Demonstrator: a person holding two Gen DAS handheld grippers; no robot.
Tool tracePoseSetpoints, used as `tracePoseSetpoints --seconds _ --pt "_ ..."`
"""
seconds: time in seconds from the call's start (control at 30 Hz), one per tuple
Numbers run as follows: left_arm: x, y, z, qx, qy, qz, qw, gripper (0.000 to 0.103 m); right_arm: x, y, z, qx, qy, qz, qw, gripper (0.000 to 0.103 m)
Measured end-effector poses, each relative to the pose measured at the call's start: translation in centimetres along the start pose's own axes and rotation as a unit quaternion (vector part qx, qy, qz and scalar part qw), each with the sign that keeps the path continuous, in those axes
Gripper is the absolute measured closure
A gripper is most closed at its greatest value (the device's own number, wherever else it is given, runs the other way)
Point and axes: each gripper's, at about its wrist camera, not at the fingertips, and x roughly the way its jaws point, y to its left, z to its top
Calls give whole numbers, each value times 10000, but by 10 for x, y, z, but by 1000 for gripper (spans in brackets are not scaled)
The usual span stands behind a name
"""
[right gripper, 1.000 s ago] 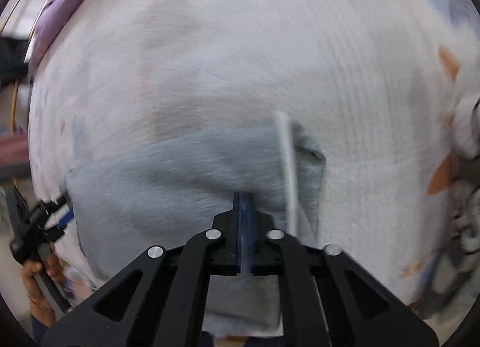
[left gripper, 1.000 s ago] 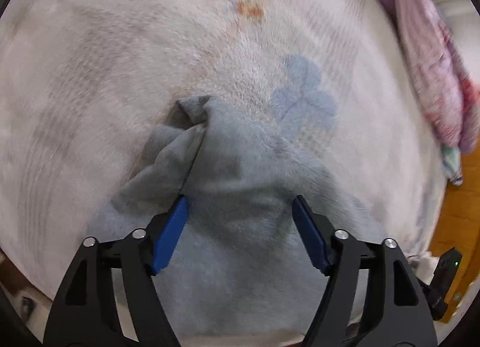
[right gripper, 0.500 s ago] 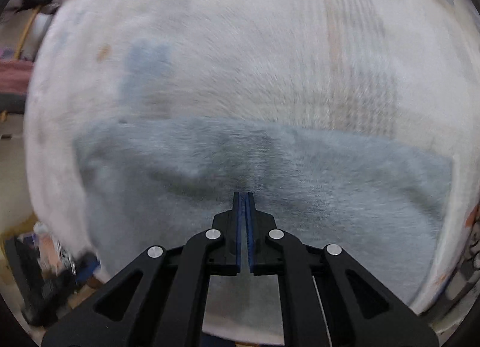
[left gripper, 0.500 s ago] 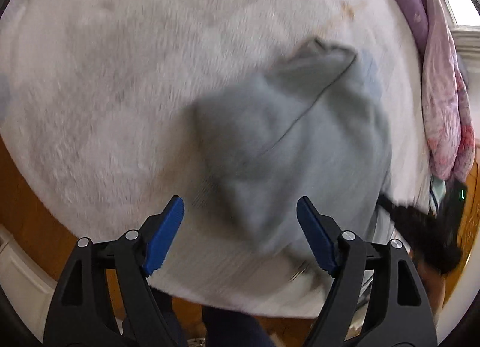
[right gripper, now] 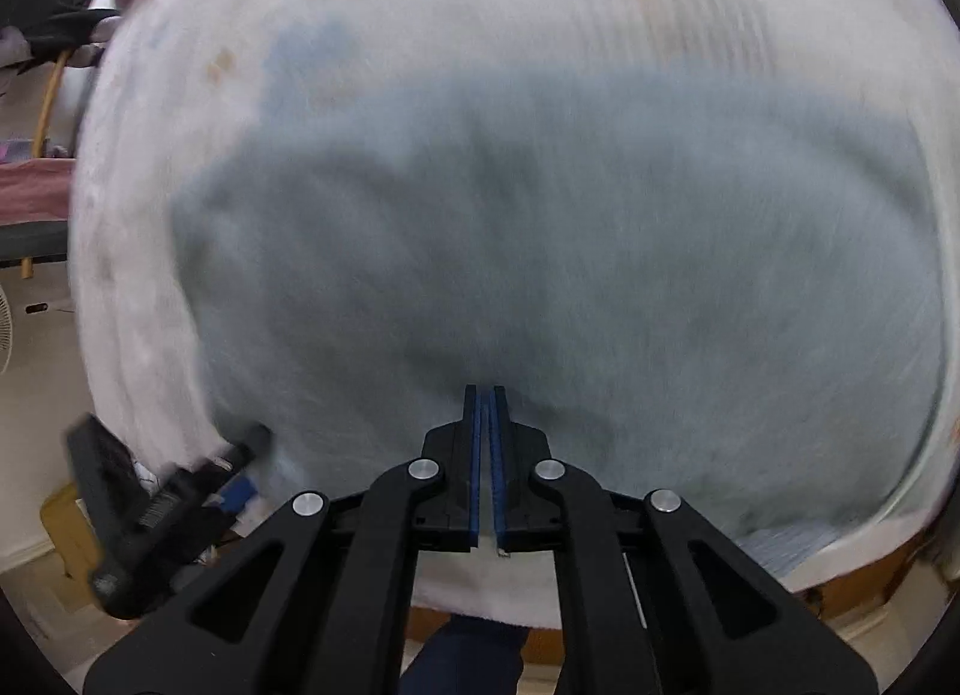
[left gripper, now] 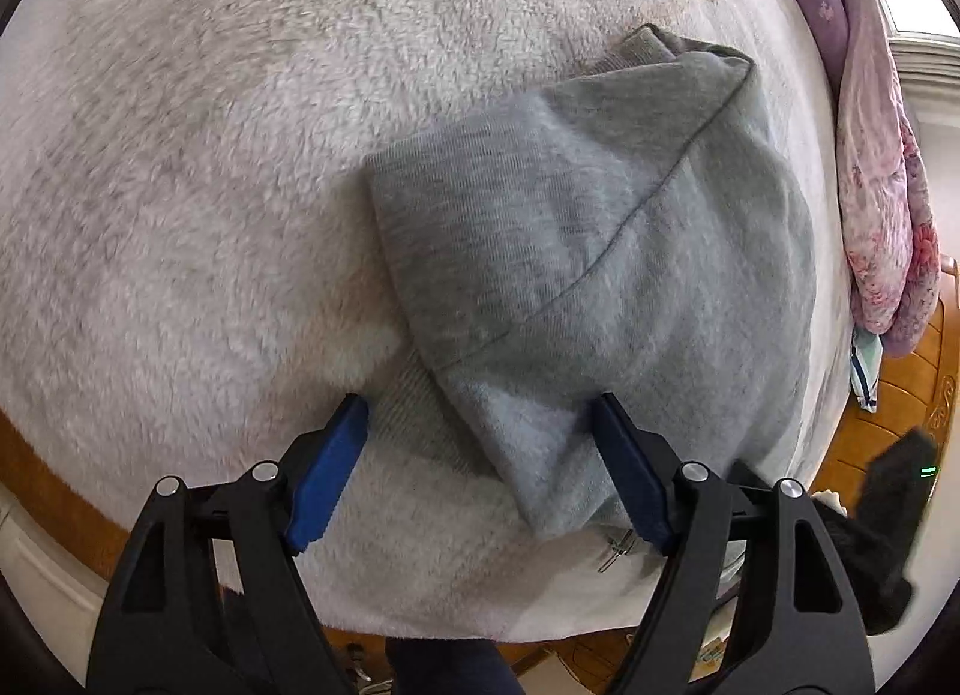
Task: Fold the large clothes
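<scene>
A grey sweatshirt [left gripper: 600, 227] lies folded on a white fleece blanket [left gripper: 210, 155], a diagonal seam across its top layer. My left gripper [left gripper: 477, 401] hovers over the garment's near corner. Its jaws are closing, the corner lies between them, and the pads do not touch it. In the blurred right wrist view the grey sweatshirt [right gripper: 540, 245] fills the middle. My right gripper [right gripper: 485, 389] is shut just above its near edge, with no cloth seen between the pads. The left gripper [right gripper: 150, 503] shows at that view's lower left.
A pink and purple quilt [left gripper: 882, 185] is heaped along the bed's far right. The wooden bed frame [left gripper: 48, 479] runs below the blanket's front edge. A person's dark trouser leg [left gripper: 444, 665] stands at the bed. A fan [right gripper: 6, 329] is at the far left.
The left gripper let the bunched sweatshirt lie and drew back toward the bed's front edge. The right gripper stayed shut and swept sideways; the sweatshirt now spreads across its view.
</scene>
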Motion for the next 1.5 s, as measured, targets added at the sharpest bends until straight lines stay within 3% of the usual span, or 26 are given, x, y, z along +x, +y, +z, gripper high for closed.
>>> tracePoseSetpoints --seconds 0.1,0.17,0.27,0.37,0.43,0.63,0.83,1.07,1.13,1.17,1.23,1.27,1.3,1.33,1.4,1.47,1.5 --pt "-11 10 16 60 -37 34 10000 50 11 -5 8 241 -5 145 9996 103" --pt "-18 18 19 -88 -104 -77 9999 73 8 -3 8 186 14 97 9998 103" --pt "-25 20 17 -138 -50 -280 9995 91 -8 11 0 -71 -196 79 9998 99" --pt "-37 13 19 85 -65 -348 9993 93 -22 29 -17 -441 -488 170 9977 82" --pt "-47 10 19 106 -60 -505 9986 93 -28 47 -35 -927 -703 329 9927 67" --pt "-64 22 28 -468 196 -1168 9919 93 -19 102 -76 -2211 -1121 810 9654 44" --pt "-54 22 28 -598 391 -1335 9885 93 22 150 -86 -3154 -1293 630 9380 41" --pt "-54 7 30 -363 406 -1393 9888 93 48 156 -74 -3468 -1520 161 9254 39" --pt "-49 -5 30 -379 396 -1416 9884 93 49 158 -76 -3676 -1668 -98 9149 46" --pt "-49 -5 31 -391 382 -1389 9888 93 46 150 -79 -3660 -1675 -201 9152 52" --pt "-53 -6 31 -411 314 -1460 9879 89 49 146 -73 -3564 -1636 -424 9189 77" --pt "-56 -7 32 -428 289 -1594 9859 84 49 144 -70 -3504 -1614 -387 9218 80" --pt "-60 -7 32 -407 282 -1703 9841 81 46 140 -66 -3395 -1563 -286 9271 86" --pt "-66 -10 32 -361 265 -1837 9820 71 44 136 -63 -3302 -1489 -154 9320 91" --pt "-83 -14 33 -271 42 -2047 9784 58 34 129 -59 -3099 -1424 133 9400 94" --pt "-108 -17 31 -181 -463 -2237 9734 43 21 116 -52 -2691 -1324 567 9523 95" --pt "-120 -15 30 -237 -808 -2134 9733 41 15 111 -49 -2550 -1322 708 9552 95"
